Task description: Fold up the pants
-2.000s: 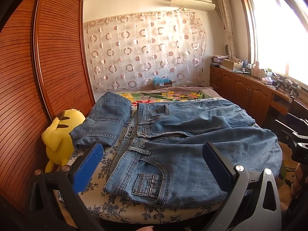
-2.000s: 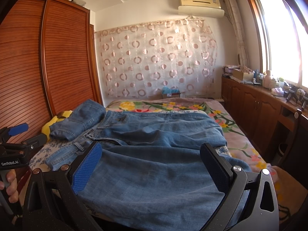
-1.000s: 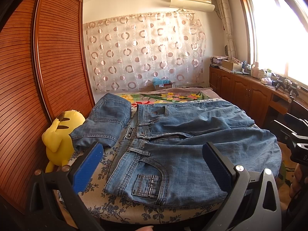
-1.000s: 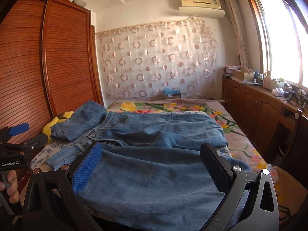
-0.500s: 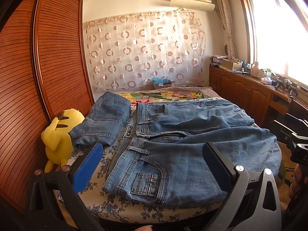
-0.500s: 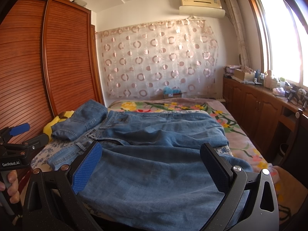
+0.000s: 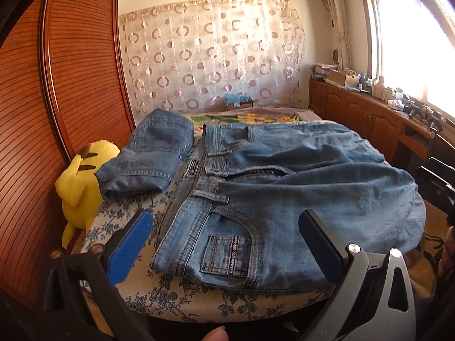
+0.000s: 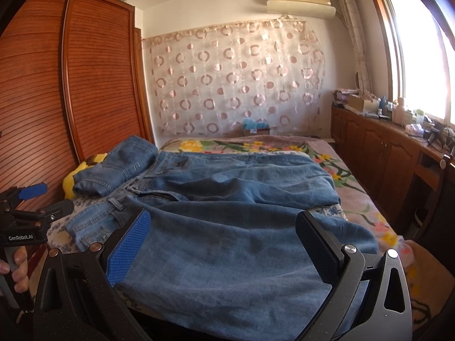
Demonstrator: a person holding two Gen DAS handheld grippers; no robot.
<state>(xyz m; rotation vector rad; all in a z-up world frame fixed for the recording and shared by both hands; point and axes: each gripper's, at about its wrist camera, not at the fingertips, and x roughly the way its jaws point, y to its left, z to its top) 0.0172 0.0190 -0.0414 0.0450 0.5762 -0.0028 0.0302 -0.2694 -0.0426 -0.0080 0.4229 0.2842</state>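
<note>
Pants (image 7: 284, 193) of blue denim lie flat on the bed (image 7: 199, 304), the long axis going across it, waistband to the left and legs to the right. The left claw (image 7: 224, 244) hovers wide and empty just before the waist pocket, so it is nearer to the waistband. The right claw (image 8: 224, 247), also wide and empty, hovers over the legs.

Jeans (image 7: 284, 199) faded blue denim. Bed sheet (image 7: 199, 298) cream w/ dark-blue floral print. Plush (image 7: 79, 187) yellow, black ear tips. Curtain (image 7: 213, 56) sheer, pink ring pattern.
</note>
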